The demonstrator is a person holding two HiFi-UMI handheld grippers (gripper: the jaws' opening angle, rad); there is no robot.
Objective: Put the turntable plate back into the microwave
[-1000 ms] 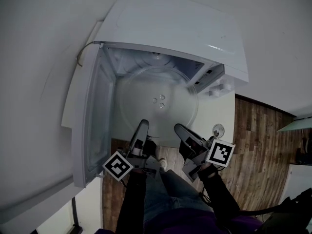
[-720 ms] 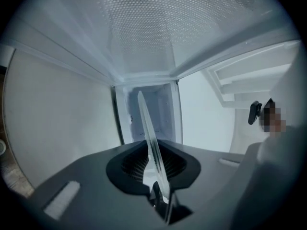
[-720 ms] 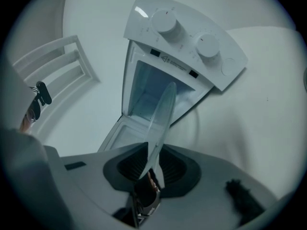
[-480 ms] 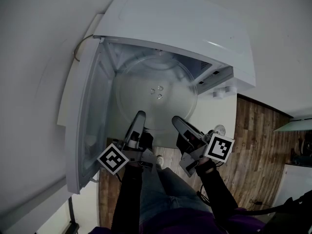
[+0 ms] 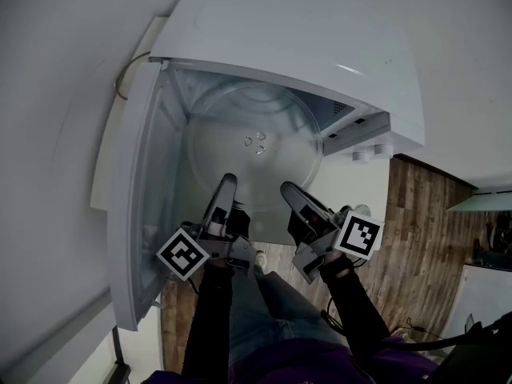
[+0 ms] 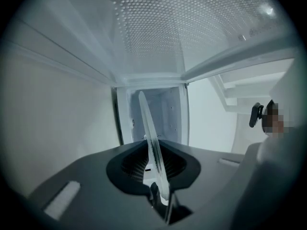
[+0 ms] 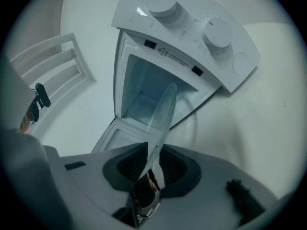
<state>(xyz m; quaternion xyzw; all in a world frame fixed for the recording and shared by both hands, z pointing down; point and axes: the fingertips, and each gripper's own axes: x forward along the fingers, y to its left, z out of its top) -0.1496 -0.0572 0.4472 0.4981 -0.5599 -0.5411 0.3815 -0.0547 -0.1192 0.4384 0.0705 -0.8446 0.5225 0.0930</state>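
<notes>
Compared with a second ago, the glass turntable plate (image 5: 254, 162) sits deeper in the microwave (image 5: 304, 38). Its far rim is now under the microwave's roof and its moulded centre hub has passed the front of the opening. Both grippers have travelled toward the microwave with it. The door (image 5: 132, 206) stands swung fully aside on the microwave's left, so the entry path is unobstructed. Judged from this, insertion is under way but not complete: the near rim still projects out of the microwave's front, and the plate is carried, not seated on the cavity floor.

Left gripper (image 5: 225, 187): clamped on the plate's near rim, toward the microwave's door side. The left gripper view shows the glass edge-on between the pads, with the pads pressed against both of its faces.

Right gripper (image 5: 290, 192): also clamped on the near rim, toward the microwave's control-knob (image 7: 160, 1) side. The right gripper view shows the thin glass edge caught between the pads.

Keep both grips firm and matched. The plate is smooth glass held only at one edge, so uneven pressure could let it tip or slip before it reaches the microwave's floor.
</notes>
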